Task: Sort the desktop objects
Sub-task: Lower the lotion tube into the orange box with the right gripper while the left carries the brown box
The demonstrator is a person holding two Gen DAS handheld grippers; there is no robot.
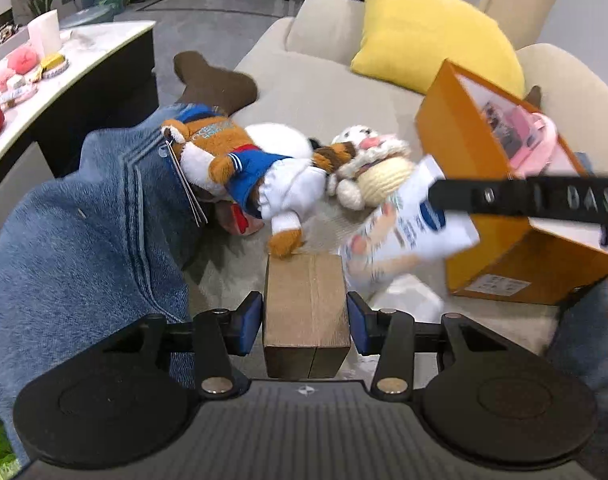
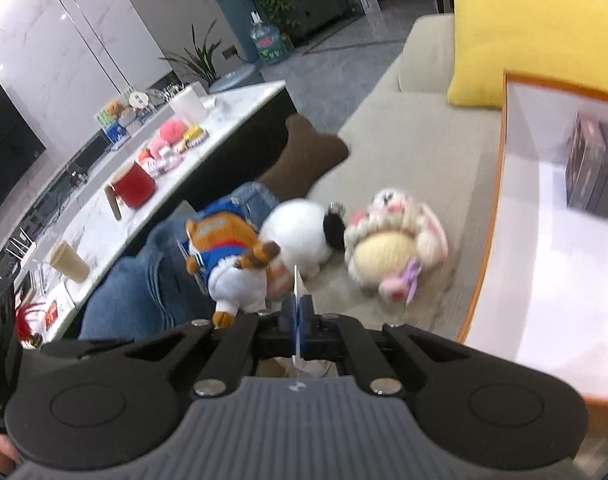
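My left gripper [image 1: 305, 314] is shut on a brown cardboard box [image 1: 305, 300] and holds it over the beige sofa. My right gripper [image 2: 298, 312] is shut on the thin edge of a white printed packet [image 2: 300, 322]; in the left wrist view its black finger [image 1: 523, 196] pinches that packet [image 1: 411, 216] beside an orange box [image 1: 483, 168]. On the sofa lie a fox plush in blue and white [image 1: 240, 168], a white plush [image 2: 300, 236] and a knitted cream bunny [image 2: 391, 248].
Blue jeans [image 1: 84, 232] cover the sofa's left edge. A brown bone-shaped cushion [image 1: 216, 84] and a yellow pillow [image 1: 431, 28] lie further back. A marble coffee table [image 2: 224, 120] at left holds a red mug [image 2: 134, 186], cups and snacks.
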